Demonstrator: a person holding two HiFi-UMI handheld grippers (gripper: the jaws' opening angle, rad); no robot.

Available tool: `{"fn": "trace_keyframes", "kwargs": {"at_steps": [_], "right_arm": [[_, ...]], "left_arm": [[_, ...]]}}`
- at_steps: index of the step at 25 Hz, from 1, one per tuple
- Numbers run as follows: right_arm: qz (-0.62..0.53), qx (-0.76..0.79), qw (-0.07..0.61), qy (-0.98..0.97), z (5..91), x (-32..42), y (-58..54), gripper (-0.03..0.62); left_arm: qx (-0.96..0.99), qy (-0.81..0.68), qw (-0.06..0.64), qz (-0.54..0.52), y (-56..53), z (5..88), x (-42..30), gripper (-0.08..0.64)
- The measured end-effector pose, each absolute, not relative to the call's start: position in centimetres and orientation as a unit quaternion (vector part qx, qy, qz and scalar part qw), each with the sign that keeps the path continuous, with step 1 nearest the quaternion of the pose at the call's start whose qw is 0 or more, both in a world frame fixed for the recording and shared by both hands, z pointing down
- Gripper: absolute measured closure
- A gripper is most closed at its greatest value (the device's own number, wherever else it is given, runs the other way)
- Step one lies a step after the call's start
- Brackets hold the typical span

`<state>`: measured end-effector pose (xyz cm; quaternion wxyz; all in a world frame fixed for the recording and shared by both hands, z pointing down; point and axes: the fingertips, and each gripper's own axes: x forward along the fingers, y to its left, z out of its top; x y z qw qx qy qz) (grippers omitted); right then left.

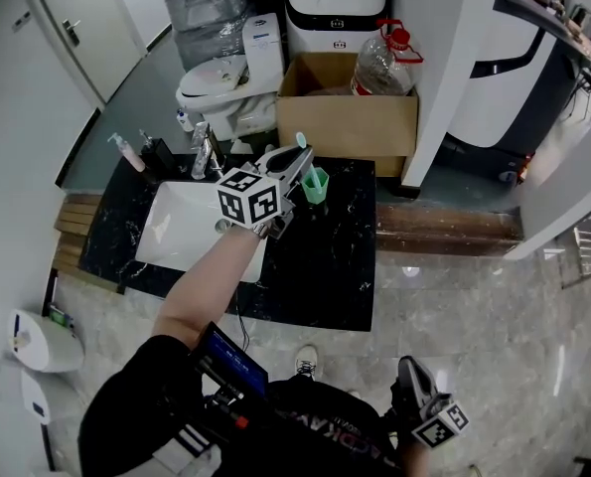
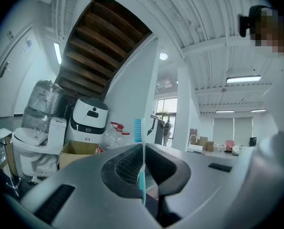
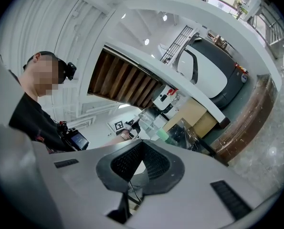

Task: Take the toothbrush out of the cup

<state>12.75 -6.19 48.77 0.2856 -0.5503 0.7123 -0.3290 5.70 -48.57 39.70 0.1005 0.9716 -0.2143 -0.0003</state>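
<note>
Sink [image 1: 181, 229] sits left in the black counter [image 1: 327, 266]. Just right of it, the left gripper [image 1: 299, 157] is clamped tight on the toothbrush [image 2: 138, 130], bristles up, just beside the green cup [image 1: 316, 185]. Near right, the right gripper [image 1: 408, 368] hangs low, jaws pressed together on nothing.

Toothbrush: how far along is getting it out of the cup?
Done: the left claw is shut on the toothbrush, bristles up. In hand: the head view shows it raised beside the green cup on the black counter; its lower end is hidden. Left: perhaps carrying it fully clear. The right claw hangs low, shut, empty.
</note>
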Motion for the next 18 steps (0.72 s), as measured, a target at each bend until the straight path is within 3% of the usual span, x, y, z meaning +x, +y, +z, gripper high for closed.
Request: {"fn": "trace_keyframes", "kwargs": {"at_steps": [18], "right_arm": [[-0.314,-0.477,0.269,0.776,46.9,11.5,-5.5,0.581]], "left_arm": [[0.983,-0.155,0.092,0.021,-29.7,38.6,2.6,0.540]]}}
